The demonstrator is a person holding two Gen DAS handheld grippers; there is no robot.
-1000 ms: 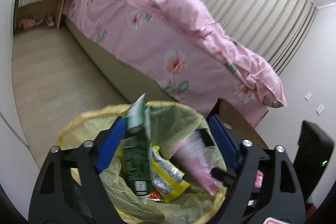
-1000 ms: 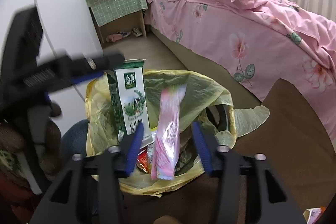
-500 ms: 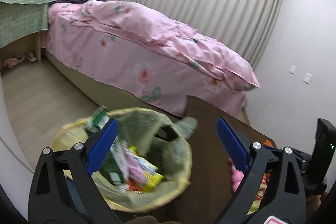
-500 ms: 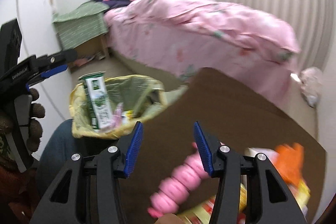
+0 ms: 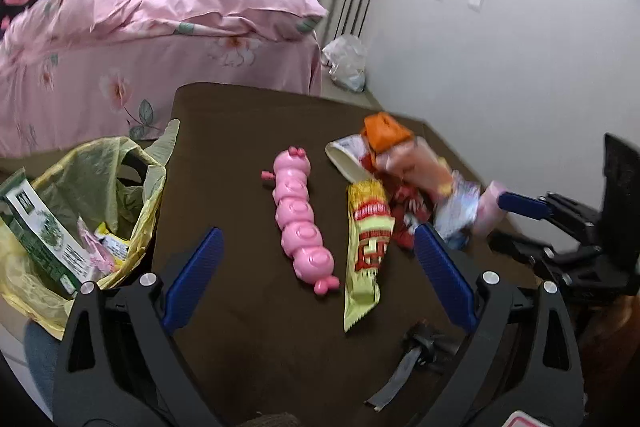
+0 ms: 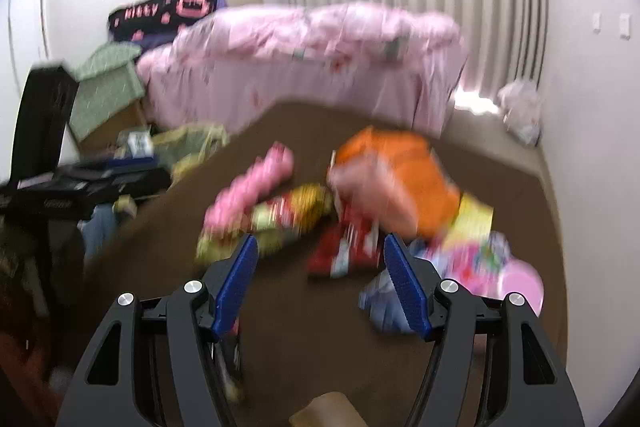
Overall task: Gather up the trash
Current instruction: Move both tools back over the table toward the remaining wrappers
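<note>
My left gripper (image 5: 317,230) is open above the brown table (image 5: 240,147), over the tail of a pink caterpillar toy (image 5: 300,219). A yellow-red snack wrapper (image 5: 366,243) lies beside the toy. Further back are a paper cup (image 5: 346,159), an orange packet (image 5: 386,133) and a red wrapper (image 5: 408,207). The yellow bin bag (image 5: 100,187) at the left holds a green carton (image 5: 36,227). My right gripper (image 6: 320,241) hovers over the blurred red wrapper (image 6: 344,251). Its jaws are opening, with nothing gripped between them.
A bed with a pink cover (image 5: 140,27) runs behind the table. A white plastic bag (image 5: 346,63) sits on the floor by the wall. A black strap (image 5: 420,343) lies near the table's front edge. A green-covered stand (image 6: 108,83) is at the far left.
Both grippers swung from above the bin bag to the right, over the table. The green carton and the pink wrapper now lie in the bag. The right jaws stand wider.
</note>
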